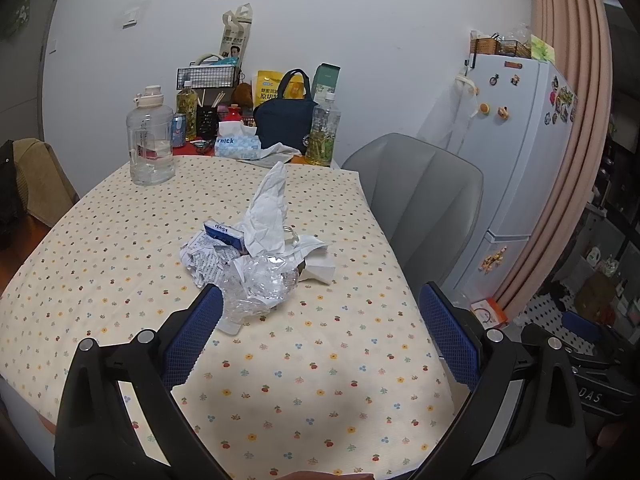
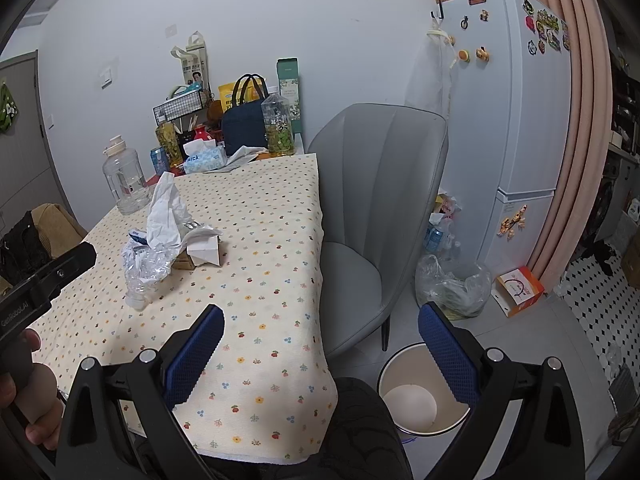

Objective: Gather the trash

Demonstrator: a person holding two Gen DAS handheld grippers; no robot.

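— Item one, what is lying hidden or cut off?

— I am holding both tongs low over the near edge of the table [image 1: 120, 240]. In the trash pile [image 1: 256, 256], something brown [image 2: 185, 261] is peeking out from under the white carton [image 2: 206, 254]; I cannot tell what it is. The blue packet [image 1: 222, 234] is sitting half buried beneath the tall tissue [image 1: 268, 208]. The print on the crumpled leaflet [image 1: 204, 260] is too small to read.

— Item two, materials and shapes?

— The clear plastic bottle [image 1: 260, 284] is lying crushed and glinting at the pile's near side. The tissue is standing up in a creased white peak. The tablecloth is cream with small flower dots. The grey chair [image 2: 376, 184] is padded and ribbed, standing beside the table.

— Item three, containers?

— The white bin [image 2: 416, 396] is standing on the floor by my knee, showing only a pale bottom. A clear bag [image 2: 452, 284] is slumping near the fridge [image 2: 516, 120], its contents unclear. The big water jug [image 1: 151, 140] is sitting nearly drained.

— State of the tongs?

— My left gripper [image 1: 320, 340] is gaping wide, released, just short of the pile. My right gripper [image 2: 320, 356] is likewise spread, grasping nothing.
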